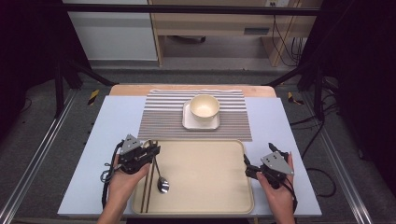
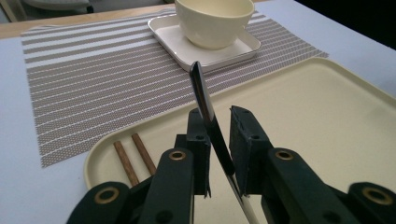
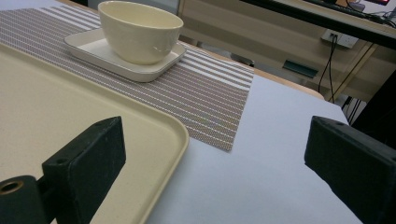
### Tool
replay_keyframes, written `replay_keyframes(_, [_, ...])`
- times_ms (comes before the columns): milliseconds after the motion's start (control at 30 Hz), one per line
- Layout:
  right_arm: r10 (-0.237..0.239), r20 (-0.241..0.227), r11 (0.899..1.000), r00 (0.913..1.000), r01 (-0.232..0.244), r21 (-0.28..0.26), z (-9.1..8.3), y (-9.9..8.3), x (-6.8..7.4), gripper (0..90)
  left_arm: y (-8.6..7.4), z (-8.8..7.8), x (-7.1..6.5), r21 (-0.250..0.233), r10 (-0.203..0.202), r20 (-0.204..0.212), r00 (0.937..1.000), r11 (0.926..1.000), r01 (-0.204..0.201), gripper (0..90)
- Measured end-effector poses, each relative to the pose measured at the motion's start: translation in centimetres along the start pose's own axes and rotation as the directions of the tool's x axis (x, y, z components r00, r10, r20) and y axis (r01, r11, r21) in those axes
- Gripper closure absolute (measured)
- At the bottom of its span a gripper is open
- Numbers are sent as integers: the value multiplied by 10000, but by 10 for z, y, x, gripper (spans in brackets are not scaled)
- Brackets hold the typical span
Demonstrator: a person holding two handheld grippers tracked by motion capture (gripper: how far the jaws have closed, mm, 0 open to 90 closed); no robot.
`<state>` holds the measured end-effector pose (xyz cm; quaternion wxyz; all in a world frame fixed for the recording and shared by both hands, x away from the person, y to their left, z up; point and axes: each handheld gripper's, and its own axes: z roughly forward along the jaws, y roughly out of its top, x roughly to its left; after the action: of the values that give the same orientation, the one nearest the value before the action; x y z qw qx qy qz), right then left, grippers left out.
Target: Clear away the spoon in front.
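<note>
Left hand-held gripper (image 2: 217,128) has its jaws a little apart around the thin handle of the spoon (image 1: 160,177), which is hard, light and slippery, so it should be pinched mid-handle, while the spoon's bowl rests on the tray (image 1: 205,163) just below the low, level hand.
</note>
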<state>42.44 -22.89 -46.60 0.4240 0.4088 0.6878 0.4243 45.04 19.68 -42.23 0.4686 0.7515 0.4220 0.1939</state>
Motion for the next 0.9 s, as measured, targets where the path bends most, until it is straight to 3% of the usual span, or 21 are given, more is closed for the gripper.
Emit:
replay_keyframes(133, [-20,-8,10000,10000,20,-11,0,0,-1,55,1,10,0,224,-20,70,10000,9997,18,768])
replay_keyframes(300, [-28,-36,10000,10000,28,-12,0,0,0,55,4,19,-4,553,296,64,9995,9980,-299,764])
replay_keyframes(900, [-52,-83,10000,10000,52,-25,0,1,1,55,-1,52,-4,1393,252,-129,9996,9900,-232,739])
